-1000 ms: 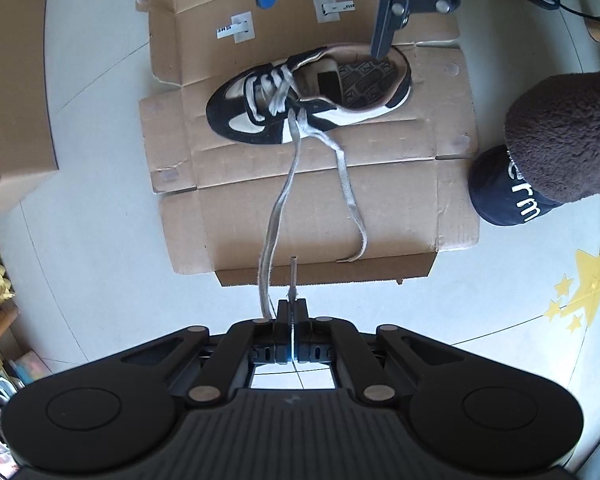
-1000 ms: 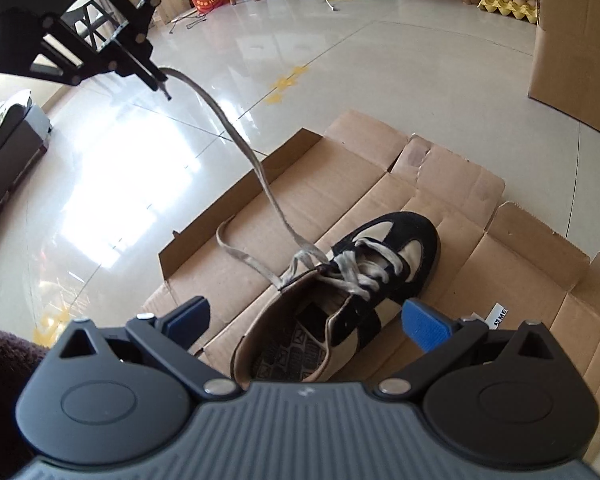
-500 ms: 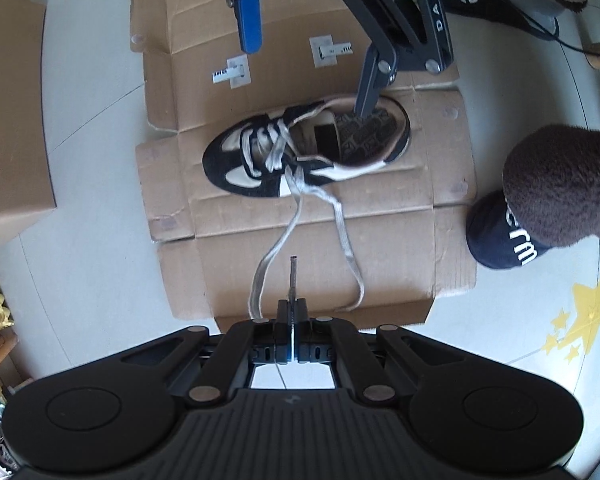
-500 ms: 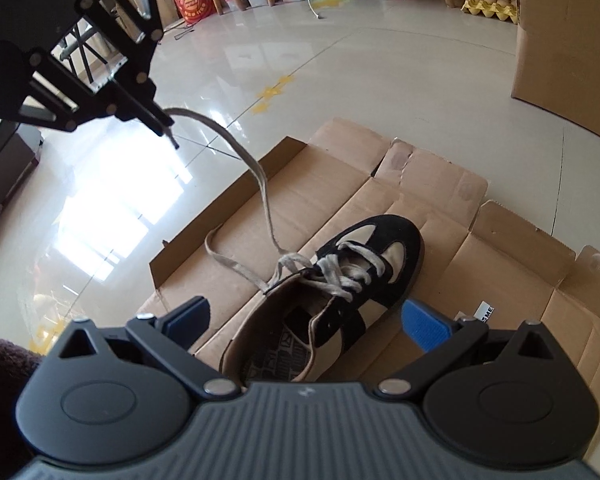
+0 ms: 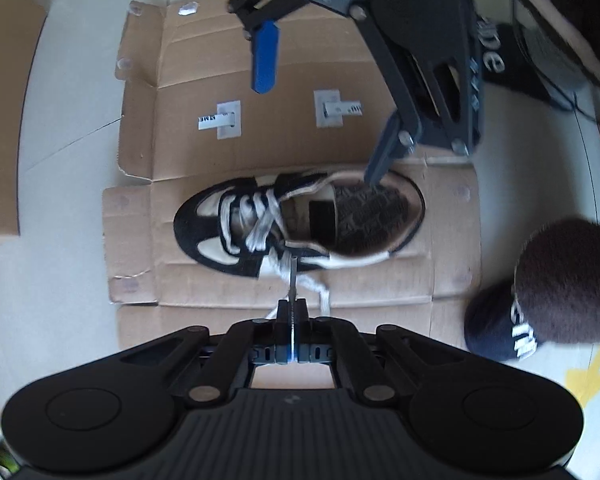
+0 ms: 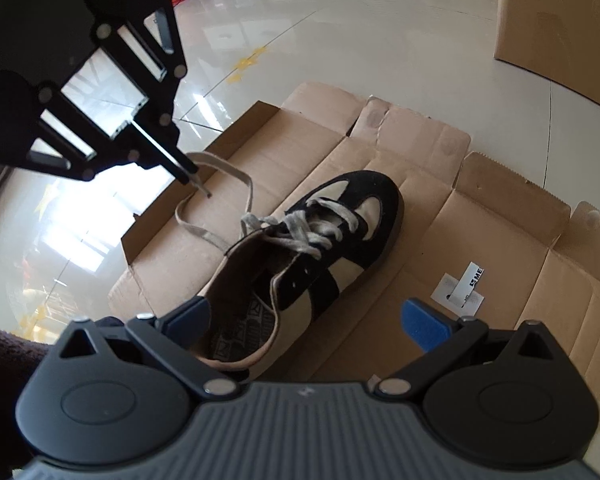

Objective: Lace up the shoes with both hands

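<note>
A pale tiled floor (image 6: 380,40) fills the room, and on it lies a flattened cardboard box (image 5: 204,148), flaps spread, with two white labels stuck to its upper panel. A second, closed cardboard carton (image 6: 560,28) stands beyond it at the far right of the right wrist view.

In the middle of the flattened cardboard sits the shoe (image 5: 300,220), a black and cream trainer lying upright on its sole, toe pointing left in the left wrist view and heel to the right. Its grey-white lace (image 6: 312,228) crosses through the front eyelets, while the upper ones near the opening are empty. Two loose ends run off the near side of the shoe onto the cardboard; one forms an open loop beside it.

The right gripper (image 5: 320,128) hangs over the heel with its blue-padded fingers (image 5: 265,60) wide apart, one finger tip at the rim of the shoe's opening, the other out over bare cardboard; nothing is between them.

The left gripper (image 5: 292,280) points straight down just beside the shoe's near flank, its jaws pressed together, clamped on the lace end (image 6: 204,156), whose thin tip projects past the fingers. A dark fuzzy sleeve (image 5: 572,280) shows at the right edge.
</note>
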`<control>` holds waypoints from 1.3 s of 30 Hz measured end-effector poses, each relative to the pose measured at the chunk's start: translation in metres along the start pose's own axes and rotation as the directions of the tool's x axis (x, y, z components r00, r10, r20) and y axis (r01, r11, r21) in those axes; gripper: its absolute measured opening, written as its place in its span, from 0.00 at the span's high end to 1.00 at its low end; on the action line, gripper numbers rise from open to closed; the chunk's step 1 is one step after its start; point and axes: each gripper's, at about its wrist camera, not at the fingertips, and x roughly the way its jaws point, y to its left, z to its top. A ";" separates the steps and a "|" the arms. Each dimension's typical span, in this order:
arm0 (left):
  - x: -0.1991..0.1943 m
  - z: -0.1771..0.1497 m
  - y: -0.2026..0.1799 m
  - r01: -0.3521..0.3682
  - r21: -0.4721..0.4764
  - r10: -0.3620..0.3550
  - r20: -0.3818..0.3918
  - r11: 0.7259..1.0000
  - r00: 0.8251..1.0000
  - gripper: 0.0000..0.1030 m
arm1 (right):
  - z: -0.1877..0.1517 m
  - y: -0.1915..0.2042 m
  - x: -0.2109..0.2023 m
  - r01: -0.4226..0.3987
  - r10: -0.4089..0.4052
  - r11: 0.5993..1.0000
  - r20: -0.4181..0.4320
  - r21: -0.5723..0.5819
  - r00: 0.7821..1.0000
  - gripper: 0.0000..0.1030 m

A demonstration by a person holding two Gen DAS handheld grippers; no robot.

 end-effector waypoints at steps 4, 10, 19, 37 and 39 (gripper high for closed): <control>0.016 0.003 0.006 0.036 -0.105 -0.031 0.052 0.994 0.998 1.00 | -0.002 -0.004 0.002 -0.012 0.011 1.000 0.031 0.019 0.999 0.05; 0.034 0.000 0.016 0.068 -0.241 -0.042 0.112 0.968 0.993 1.00 | 0.001 0.000 0.003 -0.023 0.023 1.000 0.064 -0.006 0.998 0.20; 0.046 -0.006 0.016 0.109 -0.389 -0.020 0.227 0.915 0.974 1.00 | 0.004 0.003 0.018 -0.015 0.016 1.000 0.050 -0.021 0.999 0.44; 0.042 -0.021 -0.002 0.146 -0.539 0.066 0.354 0.830 0.933 1.00 | -0.005 -0.015 0.012 -0.062 0.057 0.993 0.057 0.103 0.997 0.87; 0.045 -0.020 -0.003 0.163 -0.541 0.051 0.358 0.825 0.932 1.00 | -0.007 -0.023 0.012 -0.090 0.082 0.985 0.061 0.146 0.995 0.87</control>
